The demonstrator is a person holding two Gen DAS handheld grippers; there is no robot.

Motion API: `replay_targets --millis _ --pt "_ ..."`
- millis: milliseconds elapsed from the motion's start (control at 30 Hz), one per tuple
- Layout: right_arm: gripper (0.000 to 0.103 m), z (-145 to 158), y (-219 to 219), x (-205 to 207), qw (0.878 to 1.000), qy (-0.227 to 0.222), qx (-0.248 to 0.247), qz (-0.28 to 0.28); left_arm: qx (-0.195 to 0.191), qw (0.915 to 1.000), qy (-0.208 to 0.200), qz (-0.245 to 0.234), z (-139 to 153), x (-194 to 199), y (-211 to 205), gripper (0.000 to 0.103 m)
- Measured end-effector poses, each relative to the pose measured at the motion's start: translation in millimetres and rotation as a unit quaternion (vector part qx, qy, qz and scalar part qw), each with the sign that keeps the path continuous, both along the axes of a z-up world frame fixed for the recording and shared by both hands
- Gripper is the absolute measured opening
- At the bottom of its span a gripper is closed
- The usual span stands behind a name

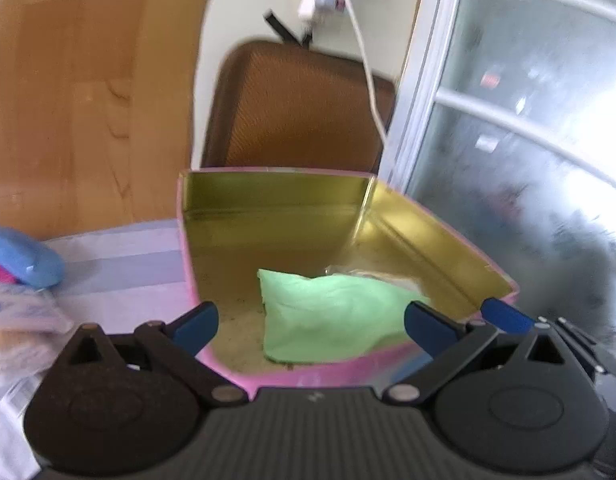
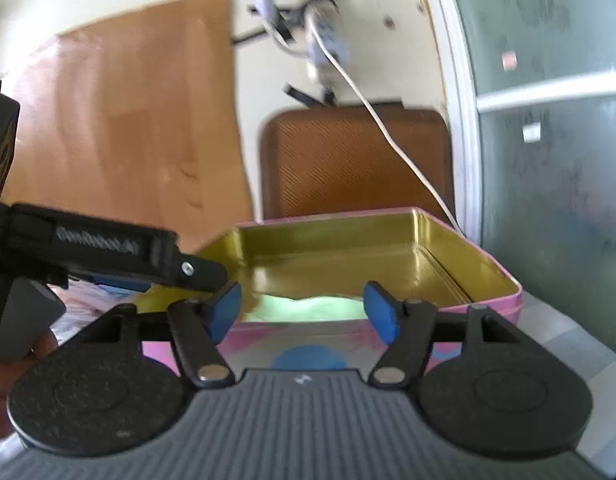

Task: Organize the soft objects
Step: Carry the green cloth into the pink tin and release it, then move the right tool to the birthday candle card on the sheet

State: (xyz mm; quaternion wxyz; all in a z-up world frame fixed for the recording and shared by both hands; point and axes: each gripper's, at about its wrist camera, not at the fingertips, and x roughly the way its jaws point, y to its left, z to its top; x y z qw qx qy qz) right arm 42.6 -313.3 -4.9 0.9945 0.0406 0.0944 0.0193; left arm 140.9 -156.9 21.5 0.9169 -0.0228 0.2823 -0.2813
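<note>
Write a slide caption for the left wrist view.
Open left gripper above green cloth lying inside the pink tin.

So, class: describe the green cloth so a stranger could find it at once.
Find the open pink tin with the gold lining, in front of the brown chair. The green cloth lies on its floor, the only soft, pale green thing inside.

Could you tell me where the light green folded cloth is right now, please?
The light green folded cloth lies on the floor of the open pink tin box with the gold interior, toward its near right corner, just beyond the open left gripper.
</note>
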Motion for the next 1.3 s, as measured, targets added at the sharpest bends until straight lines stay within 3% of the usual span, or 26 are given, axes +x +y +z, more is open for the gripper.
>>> replay_targets --millis 133,233,333,533,600,667,767,833,1033,1200,1300 --pt "0.074 -2.0 23.6 -25.9 0.999 -0.005 -0.008 0.051 -0.032 0.9991 -0.027 0.007 4.7 -41.7 53.5 0.103" --pt "0.077 -4.4 43.0 -31.7 0.992 0.029 -0.016 0.125 -0.041 0.9981 -0.028 0.037 -3.1 -62.5 93.9 0.103" --pt "0.086 -8.8 62.6 -34.3 0.977 0.072 -0.032 0.198 -0.044 0.9945 -0.012 0.094 -18.6 -77.5 141.2 0.103" --pt "0.089 -26.2 100.5 -22.1 0.950 0.162 -0.098 0.249 0.000 0.9742 0.001 0.226 -43.3 -90.6 212.1 0.102" --pt "0.088 -32.2 110.9 -16.3 0.942 0.183 -0.110 0.258 -0.010 0.9698 0.012 0.243 -47.9 -90.7 227.5 0.102" --pt "0.088 -33.7 117.9 -12.2 0.941 0.185 -0.113 0.261 -0.042 0.9691 0.022 0.242 -48.5 -90.1 236.4 0.102" --pt "0.087 -33.0 124.8 -2.2 0.939 0.192 -0.111 0.263 -0.038 0.9715 0.018 0.233 -48.4 -88.6 231.3 0.102" --pt "0.078 -29.9 127.1 1.1 0.938 0.194 -0.101 0.270 -0.035 0.9749 0.010 0.220 -48.3 -90.7 227.7 0.102" --pt "0.077 -30.3 155.0 -2.4 0.932 0.180 -0.126 0.290 -0.033 0.9829 0.013 0.181 -51.5 -93.6 220.1 0.102" --pt "0.077 -30.3 184.7 -7.1 0.925 0.149 -0.165 0.308 -0.050 0.9894 0.040 0.130 -54.9 -91.1 218.8 0.102" --pt "0.077 -30.9 197.7 -18.1 0.923 0.108 -0.205 0.307 -0.071 0.9900 0.053 0.110 -56.8 -90.4 222.1 0.103"
